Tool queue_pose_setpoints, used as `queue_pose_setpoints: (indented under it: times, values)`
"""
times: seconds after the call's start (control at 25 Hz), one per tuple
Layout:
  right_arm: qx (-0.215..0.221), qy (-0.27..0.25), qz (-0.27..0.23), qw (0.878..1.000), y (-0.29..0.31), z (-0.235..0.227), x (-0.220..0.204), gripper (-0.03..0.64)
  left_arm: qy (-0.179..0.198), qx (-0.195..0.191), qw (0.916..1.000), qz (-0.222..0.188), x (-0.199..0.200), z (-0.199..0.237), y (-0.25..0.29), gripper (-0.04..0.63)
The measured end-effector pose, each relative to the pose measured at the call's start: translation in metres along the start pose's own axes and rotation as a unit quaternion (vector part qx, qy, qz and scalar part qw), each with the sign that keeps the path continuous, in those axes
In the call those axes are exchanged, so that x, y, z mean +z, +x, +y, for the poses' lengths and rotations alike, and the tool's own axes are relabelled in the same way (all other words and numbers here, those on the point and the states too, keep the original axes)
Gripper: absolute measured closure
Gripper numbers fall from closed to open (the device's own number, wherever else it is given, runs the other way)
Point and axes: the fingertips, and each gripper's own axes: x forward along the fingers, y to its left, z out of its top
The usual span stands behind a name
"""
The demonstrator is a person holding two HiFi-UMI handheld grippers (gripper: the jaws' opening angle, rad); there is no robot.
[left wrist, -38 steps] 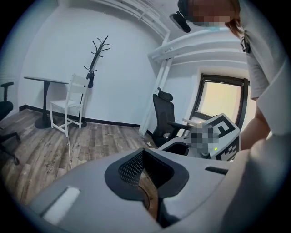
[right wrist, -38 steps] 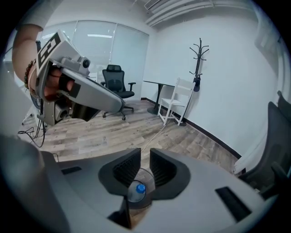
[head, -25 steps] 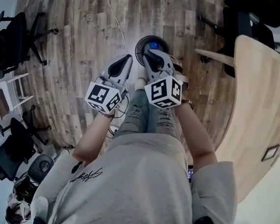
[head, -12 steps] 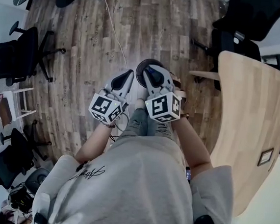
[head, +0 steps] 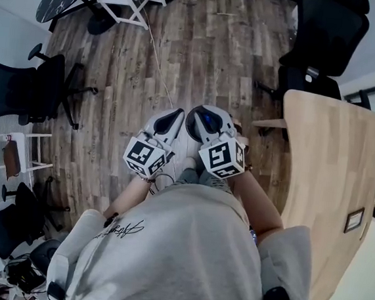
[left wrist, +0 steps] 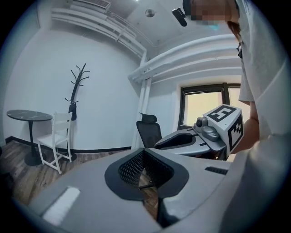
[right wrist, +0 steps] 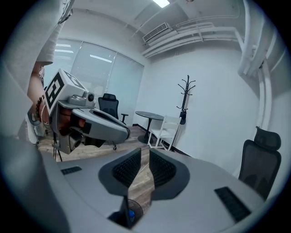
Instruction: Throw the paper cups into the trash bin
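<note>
Hovering above the trash bin [right wrist: 136, 209], the left gripper [left wrist: 144, 151] is held closed and the right gripper [right wrist: 145, 152] slightly parted, both empty, seemingly with nothing left to drop.

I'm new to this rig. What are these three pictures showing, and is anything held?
A person holds two hand grippers; there is no robot arm. One picture looks down from the person's head; the other two come from cameras on each gripper. The left gripper has its jaws together, empty. The right gripper has jaws slightly apart, also empty. Below it on the wooden floor stands a trash bin. A wooden table is at the right. No paper cup shows.
</note>
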Motion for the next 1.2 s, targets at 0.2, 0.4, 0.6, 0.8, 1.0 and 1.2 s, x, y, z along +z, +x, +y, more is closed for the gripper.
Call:
queue_pose_setpoints:
  times: [0.2, 0.4, 0.6, 0.8, 1.0, 1.2]
  values:
    - [-0.002, -0.003, -0.024, 1.000, -0.012, -0.003, 0.019, 0.557, 0.020, -0.002, 0.9997, -0.015, 0.020, -0.011, -0.007, 0.592]
    - [0.001, 0.005, -0.044, 0.999, -0.023, -0.003, 0.036, 0.557, 0.034, -0.004, 0.9991, -0.023, 0.037, -0.019, -0.014, 0.592]
    - [-0.001, 0.015, -0.066, 0.998, -0.036, -0.008, 0.051, 0.557, 0.051, -0.002, 0.9981, -0.036, 0.052, -0.023, -0.018, 0.592]
    - [-0.012, 0.019, -0.088, 0.996, -0.047, -0.020, 0.067, 0.558, 0.061, -0.004, 0.9970, -0.049, 0.066, -0.027, -0.015, 0.592]
    - [-0.010, 0.007, -0.098, 0.995, -0.052, -0.020, 0.075, 0.558, 0.066, -0.005, 0.9962, -0.057, 0.078, -0.030, -0.019, 0.592]
    - [-0.008, 0.006, -0.108, 0.994, -0.058, -0.020, 0.083, 0.568, 0.071, -0.004, 0.9955, -0.062, 0.084, -0.030, -0.022, 0.592]
